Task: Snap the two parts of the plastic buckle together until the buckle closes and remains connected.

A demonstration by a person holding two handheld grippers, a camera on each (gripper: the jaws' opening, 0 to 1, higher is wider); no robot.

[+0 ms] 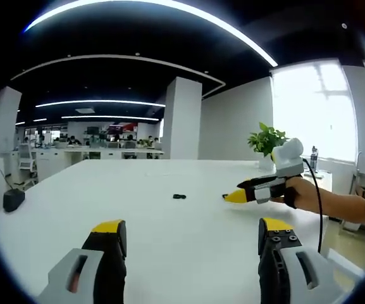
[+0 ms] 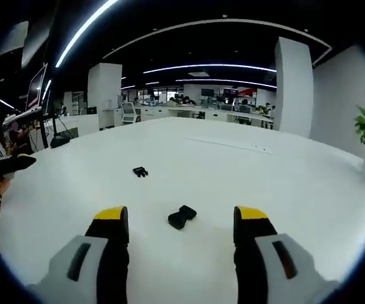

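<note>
Two black buckle parts lie apart on a broad white table (image 2: 296, 183) in an open-plan office, seen from two hand-held grippers. In the right gripper view, the nearer buckle part (image 2: 181, 216) rests on the tabletop just beyond and between the yellow-tipped jaws of the right gripper (image 2: 182, 218), while the farther buckle part (image 2: 140, 171) sits well apart from it, deeper on the table and to the left. The right gripper's jaws stand wide apart and grip nothing, touching neither piece. At that view's left edge, the other gripper shows as a yellow-and-black tip near a person's hand. In the left gripper view, the left gripper (image 1: 191, 231) likewise has its two jaws spread wide over bare tabletop, with nothing between them. In that view one small dark buckle part (image 1: 179, 196) lies mid-table; the second piece cannot be picked out for certain. The right gripper enters that view from the right, held by a person's hand (image 1: 303, 193), its yellow tip low over the table near a small dark speck that is too small to identify. One potted green plant (image 1: 266, 140) stands at the table's far side before a bright window (image 1: 312, 107), one white pillar (image 1: 183, 117) rises behind the table, and a dark rounded object (image 1: 12, 199) sits at the table's left edge. Desks and seated people fill the background under curved ceiling lights.
</note>
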